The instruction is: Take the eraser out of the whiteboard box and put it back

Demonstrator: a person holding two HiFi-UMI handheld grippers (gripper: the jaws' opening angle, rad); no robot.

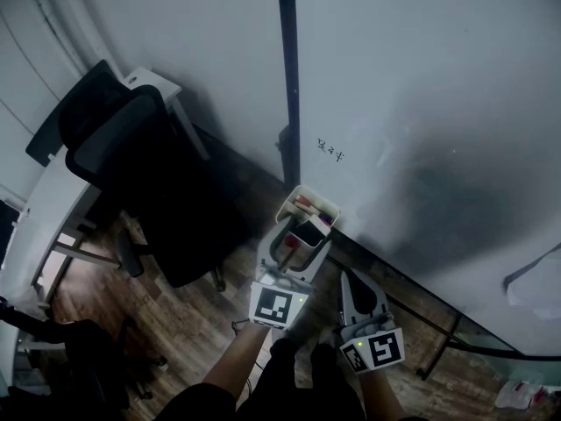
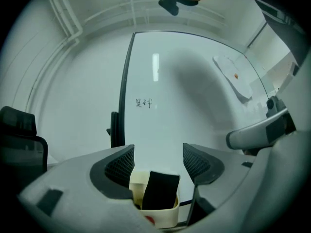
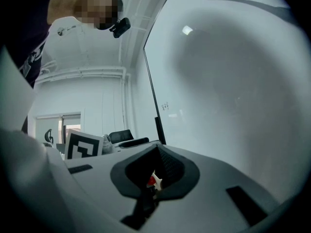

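Note:
A cream whiteboard box [image 1: 286, 205] hangs at the lower edge of the whiteboard [image 1: 421, 103]. A black eraser [image 1: 308, 232] stands upright in it, beside a red-capped marker [image 1: 303, 202]. My left gripper [image 1: 294, 246] is level in front of the box, open. In the left gripper view the eraser [image 2: 160, 191] sticks up out of the box [image 2: 163, 217] just below the left gripper [image 2: 158, 161], and neither pad touches it. My right gripper [image 1: 355, 289] hangs lower right of the box, near the board, shut. In its own view the right gripper [image 3: 154, 177] shows a red-and-white speck beyond the closed pads.
A black office chair [image 1: 140, 174] and a white desk [image 1: 53, 209] stand to the left over a wooden floor [image 1: 175, 314]. A dark frame post [image 1: 287, 77] runs up the board's left edge, with small writing [image 1: 330, 152] beside it. A paper sheet [image 1: 536, 281] hangs at the far right.

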